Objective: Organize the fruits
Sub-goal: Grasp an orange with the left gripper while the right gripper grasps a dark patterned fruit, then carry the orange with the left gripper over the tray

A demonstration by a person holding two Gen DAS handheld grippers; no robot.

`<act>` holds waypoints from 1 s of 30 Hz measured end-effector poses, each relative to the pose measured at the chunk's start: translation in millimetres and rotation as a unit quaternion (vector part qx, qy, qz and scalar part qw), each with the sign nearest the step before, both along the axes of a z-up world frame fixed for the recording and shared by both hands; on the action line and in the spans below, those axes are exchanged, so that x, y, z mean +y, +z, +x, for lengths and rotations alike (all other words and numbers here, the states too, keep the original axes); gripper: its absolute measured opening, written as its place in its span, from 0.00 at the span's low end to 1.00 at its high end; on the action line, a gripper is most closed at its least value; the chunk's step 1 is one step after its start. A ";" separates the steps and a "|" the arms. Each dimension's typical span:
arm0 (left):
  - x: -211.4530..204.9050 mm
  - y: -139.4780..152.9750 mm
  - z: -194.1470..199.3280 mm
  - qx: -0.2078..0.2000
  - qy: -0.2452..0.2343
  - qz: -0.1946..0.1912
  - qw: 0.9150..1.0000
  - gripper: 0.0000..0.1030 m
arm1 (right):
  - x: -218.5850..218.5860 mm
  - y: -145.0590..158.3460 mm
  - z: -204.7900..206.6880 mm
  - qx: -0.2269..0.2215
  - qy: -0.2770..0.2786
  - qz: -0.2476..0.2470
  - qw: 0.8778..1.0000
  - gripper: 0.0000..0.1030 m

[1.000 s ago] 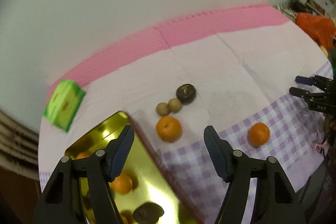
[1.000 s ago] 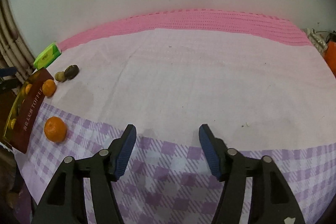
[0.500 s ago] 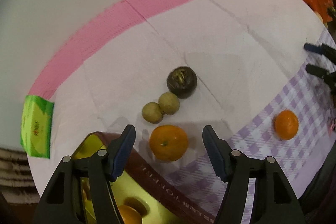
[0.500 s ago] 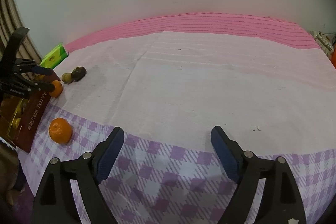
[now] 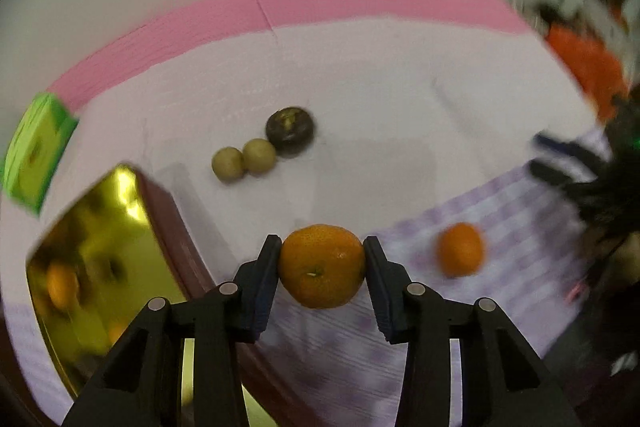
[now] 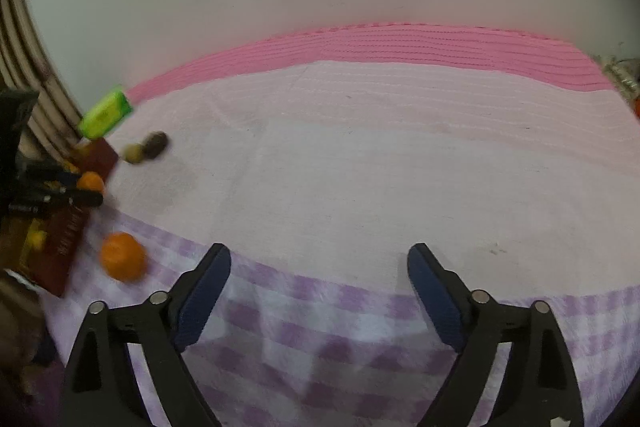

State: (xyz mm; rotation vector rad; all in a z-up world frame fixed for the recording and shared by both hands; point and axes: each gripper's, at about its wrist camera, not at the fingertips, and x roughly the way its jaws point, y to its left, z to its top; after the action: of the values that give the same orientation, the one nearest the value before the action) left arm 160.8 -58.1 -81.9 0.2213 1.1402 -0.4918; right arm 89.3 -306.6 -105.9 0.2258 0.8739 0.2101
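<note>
Left claw (image 5: 322, 265) closing on the tangerine (image 5: 321, 265) across its widest part, pads touching; light, soft-skinned, round, likely bruises if squeezed; right claw (image 6: 319, 287) wide, empty.

glossy gold metal tin (image 5: 100, 227), matt woven cloth (image 6: 360, 155) — dimpled orange peel (image 5: 322, 265)

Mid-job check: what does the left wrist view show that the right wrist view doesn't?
Only the left wrist view: the left gripper closing on a tangerine, its fingers against the sides, and the tin's gold inside with fruit in it.

Only the right wrist view: the right gripper, closing slightly, nothing between its fingers.

Both: the loose tangerine on the checked cloth, the dark fruit beside small greenish fruits, the green box.
</note>
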 end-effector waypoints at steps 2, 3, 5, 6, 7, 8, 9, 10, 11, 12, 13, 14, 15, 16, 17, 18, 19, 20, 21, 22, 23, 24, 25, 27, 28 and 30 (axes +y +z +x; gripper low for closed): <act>-2.1 11.5 -21.6 -0.017 0.017 -0.008 1.000 0.41 | 21.8 17.4 12.3 -0.025 0.054 -0.008 0.998 0.78; -3.5 17.6 -34.3 -0.023 0.026 -0.014 0.999 0.41 | 31.0 23.7 18.2 -0.033 0.078 -0.011 0.996 0.77; -4.9 24.0 -50.3 -0.025 0.038 -0.022 0.999 0.41 | 58.6 37.2 38.9 -0.051 0.146 -0.015 0.988 0.75; -4.1 26.7 -55.2 -0.025 0.044 -0.025 0.998 0.41 | 67.7 39.7 46.3 -0.053 0.170 -0.016 0.984 0.74; -1.8 28.5 -59.9 -0.026 0.050 -0.028 0.998 0.41 | 82.5 42.0 58.3 -0.056 0.205 -0.021 0.977 0.72; -0.2 32.2 -63.9 -0.026 0.056 -0.032 0.998 0.41 | 98.6 41.5 70.9 -0.055 0.239 -0.035 0.969 0.72; 3.8 38.5 -65.8 -0.023 0.062 -0.039 0.997 0.41 | 111.7 39.6 80.1 -0.050 0.266 -0.048 0.961 0.72; 7.9 40.8 -68.8 -0.022 0.067 -0.042 0.997 0.41 | 122.3 37.1 87.9 -0.047 0.287 -0.063 0.955 0.69; 12.4 43.3 -73.9 -0.021 0.076 -0.045 0.996 0.41 | 133.1 34.4 95.3 -0.047 0.303 -0.079 0.948 0.68; 16.3 48.3 -69.2 -0.020 0.081 -0.045 0.995 0.41 | 147.4 31.0 104.0 -0.047 0.322 -0.096 0.941 0.68; 21.8 49.5 -71.0 -0.019 0.086 -0.045 0.995 0.41 | 154.9 28.6 110.2 -0.046 0.333 -0.101 0.936 0.68; 25.9 50.2 -72.5 -0.017 0.092 -0.043 0.995 0.41 | 162.1 25.3 117.2 -0.043 0.343 -0.107 0.932 0.68; 31.1 51.3 -74.7 -0.015 0.100 -0.041 0.994 0.41 | 167.4 21.8 121.3 -0.043 0.350 -0.113 0.929 0.68; 36.3 52.3 -75.7 -0.013 0.106 -0.041 0.993 0.41 | 174.3 18.9 126.9 -0.044 0.359 -0.120 0.925 0.68; 41.4 52.7 -77.1 -0.011 0.110 -0.042 0.993 0.41 | 179.4 15.8 131.3 -0.044 0.365 -0.124 0.922 0.68; 46.4 53.9 -79.8 -0.009 0.116 -0.043 0.992 0.41 | 186.1 11.4 137.4 -0.042 0.371 -0.129 0.919 0.67; 49.7 54.5 -81.6 -0.009 0.119 -0.042 0.992 0.41 | 189.3 8.7 141.2 -0.040 0.375 -0.130 0.917 0.66; 52.8 55.7 -83.4 -0.008 0.121 -0.040 0.992 0.41 | 192.3 6.4 145.2 -0.036 0.379 -0.131 0.915 0.64; 55.6 56.0 -85.1 -0.008 0.122 -0.039 0.992 0.41 | 196.9 2.9 150.7 -0.030 0.388 -0.131 0.912 0.63; 57.5 56.2 -85.9 -0.008 0.124 -0.038 0.991 0.41 | 200.3 -0.3 153.9 -0.026 0.394 -0.134 0.909 0.62; 59.0 55.2 -85.1 -0.007 0.126 -0.038 0.991 0.41 | 199.6 -1.8 154.7 -0.024 0.397 -0.140 0.907 0.61; 60.2 54.4 -84.2 -0.004 0.129 -0.040 0.991 0.41 | 203.1 -6.3 158.4 -0.017 0.401 -0.145 0.904 0.59; 61.4 53.9 -84.5 -0.001 0.131 -0.044 0.990 0.41 | 204.8 -8.8 161.0 -0.012 0.404 -0.145 0.903 0.52; 61.9 52.4 -82.8 0.003 0.136 -0.048 0.990 0.41 | 205.8 -11.0 162.9 -0.009 0.400 -0.147 0.904 0.35; 61.9 51.7 -82.1 0.003 0.138 -0.046 0.989 0.41 | 204.8 -11.5 162.3 -0.006 0.396 -0.148 0.906 0.35; 63.0 50.2 -79.4 0.002 0.141 -0.044 0.989 0.42 | 197.7 -11.1 157.7 -0.003 0.385 -0.145 0.912 0.34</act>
State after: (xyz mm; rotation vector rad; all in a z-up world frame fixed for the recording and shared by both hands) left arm 81.4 4.9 -31.7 -0.0187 1.1295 -0.2905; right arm 247.0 -108.9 -117.1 -0.4143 0.9416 0.8088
